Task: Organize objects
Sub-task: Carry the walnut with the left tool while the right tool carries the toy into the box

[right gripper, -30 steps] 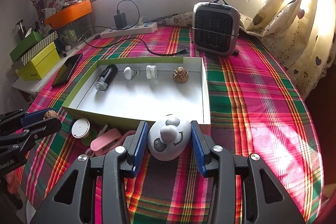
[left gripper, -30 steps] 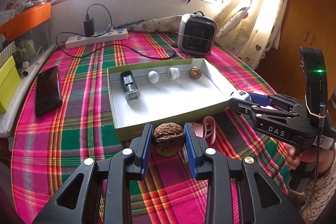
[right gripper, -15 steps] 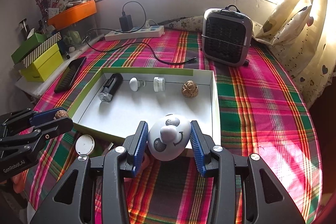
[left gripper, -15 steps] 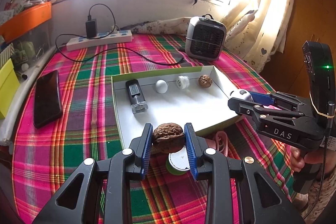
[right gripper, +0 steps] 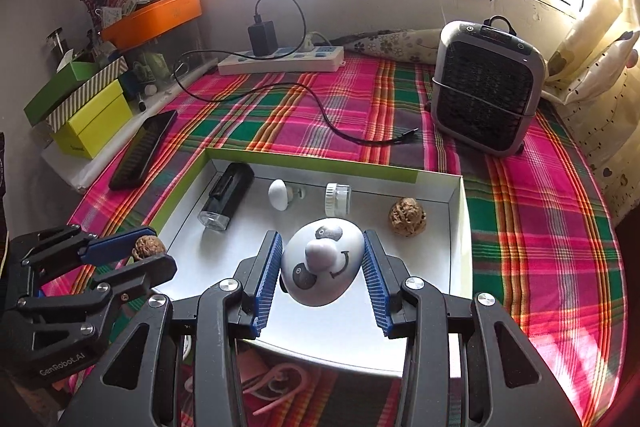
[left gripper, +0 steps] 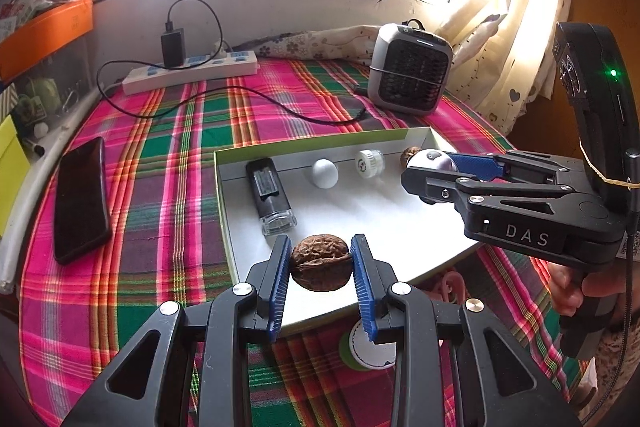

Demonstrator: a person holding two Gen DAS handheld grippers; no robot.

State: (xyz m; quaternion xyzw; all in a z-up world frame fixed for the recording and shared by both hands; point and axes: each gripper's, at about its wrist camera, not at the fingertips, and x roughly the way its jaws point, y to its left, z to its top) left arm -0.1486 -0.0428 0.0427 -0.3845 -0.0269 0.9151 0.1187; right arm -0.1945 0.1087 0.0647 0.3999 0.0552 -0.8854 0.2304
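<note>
My left gripper point(left gripper: 320, 267) is shut on a brown walnut point(left gripper: 320, 261), held over the near left part of the white box point(left gripper: 400, 219). My right gripper point(right gripper: 322, 267) is shut on a white egg-shaped toy with a panda face point(right gripper: 322, 261), held over the box's near middle point(right gripper: 440, 267). Inside the box lie a black lighter-like case point(left gripper: 270, 197), a white ball point(left gripper: 325, 173), a small white jar point(left gripper: 369, 163) and a second walnut point(right gripper: 407, 217). Each gripper shows in the other's view: the right gripper point(left gripper: 430, 167) and the left gripper point(right gripper: 150, 253).
A round white-and-green lid point(left gripper: 370, 347) and a pink clip point(right gripper: 276, 383) lie on the plaid cloth in front of the box. A black phone point(left gripper: 80, 199) lies to the left. A small heater point(right gripper: 486, 87), a power strip point(right gripper: 280, 61) and a loose cable point(right gripper: 320, 115) are behind.
Both grippers have moved forward with their objects, from above the cloth before the box to above the box's inside. The grips have not changed.
</note>
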